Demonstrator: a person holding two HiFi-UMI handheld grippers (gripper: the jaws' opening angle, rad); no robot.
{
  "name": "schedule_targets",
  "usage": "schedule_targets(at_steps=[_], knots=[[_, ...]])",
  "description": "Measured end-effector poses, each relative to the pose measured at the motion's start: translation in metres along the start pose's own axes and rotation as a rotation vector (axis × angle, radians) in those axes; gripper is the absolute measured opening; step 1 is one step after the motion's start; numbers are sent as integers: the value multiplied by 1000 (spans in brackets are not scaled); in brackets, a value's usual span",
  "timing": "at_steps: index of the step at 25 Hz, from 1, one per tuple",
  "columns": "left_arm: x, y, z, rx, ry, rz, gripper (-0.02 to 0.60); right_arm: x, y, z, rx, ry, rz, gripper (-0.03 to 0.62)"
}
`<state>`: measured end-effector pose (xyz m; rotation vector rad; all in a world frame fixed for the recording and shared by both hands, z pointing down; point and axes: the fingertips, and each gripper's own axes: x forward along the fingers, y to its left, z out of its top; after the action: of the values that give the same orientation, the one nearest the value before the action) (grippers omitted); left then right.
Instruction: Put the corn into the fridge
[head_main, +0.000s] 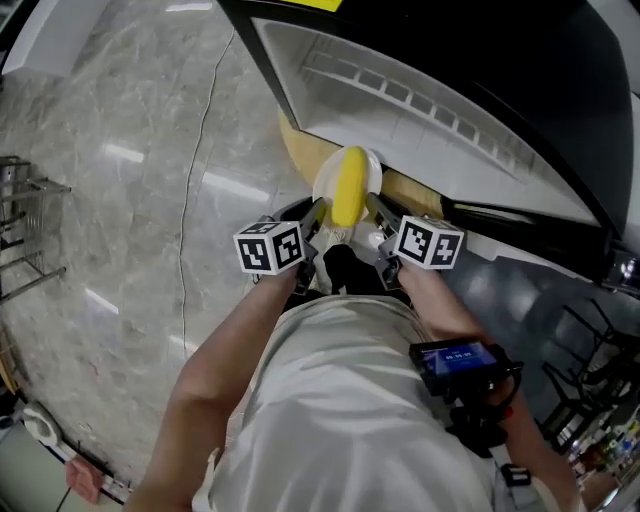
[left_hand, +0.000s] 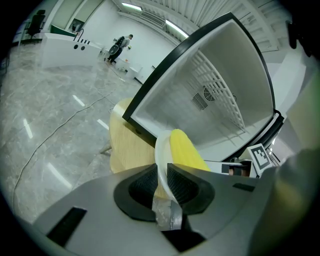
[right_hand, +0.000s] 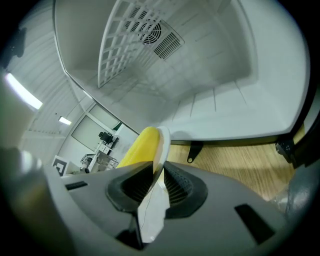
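Corn: yellow cob (head_main: 348, 185) lies on white plate (head_main: 322, 188), held in the air just in front of the open fridge (head_main: 420, 110); not inside yet.
Left gripper (left_hand: 161, 175): jaws narrow, pinched on plate's left rim.
Right gripper (right_hand: 159, 180): jaws narrow, pinched on the opposite rim.
Why: grip on both sides prob. keeps plate level so cob won't roll off; plate + corn likely go in together.
Fridge: white interior w/ wire rack (left_hand: 220, 82) + rear vent; sits on light wood counter (right_hand: 235, 165).
Room: glossy grey marble floor (head_main: 110, 220), cable (head_main: 190, 200) across it; big hall, strip lights overhead.
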<state>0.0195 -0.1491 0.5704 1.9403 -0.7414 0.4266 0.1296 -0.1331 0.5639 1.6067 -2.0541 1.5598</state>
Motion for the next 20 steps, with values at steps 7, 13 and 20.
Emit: schedule_targets(at_steps=[7, 13, 20], knots=[[9, 4, 5, -5, -20, -3, 67, 10, -8, 6, -31, 17, 0, 67], [16, 7, 6, -18, -35, -5, 66, 14, -11, 11, -35, 12, 0, 67], [31, 6, 15, -4, -50, 11, 66, 18, -22, 21, -24, -12, -23, 67]])
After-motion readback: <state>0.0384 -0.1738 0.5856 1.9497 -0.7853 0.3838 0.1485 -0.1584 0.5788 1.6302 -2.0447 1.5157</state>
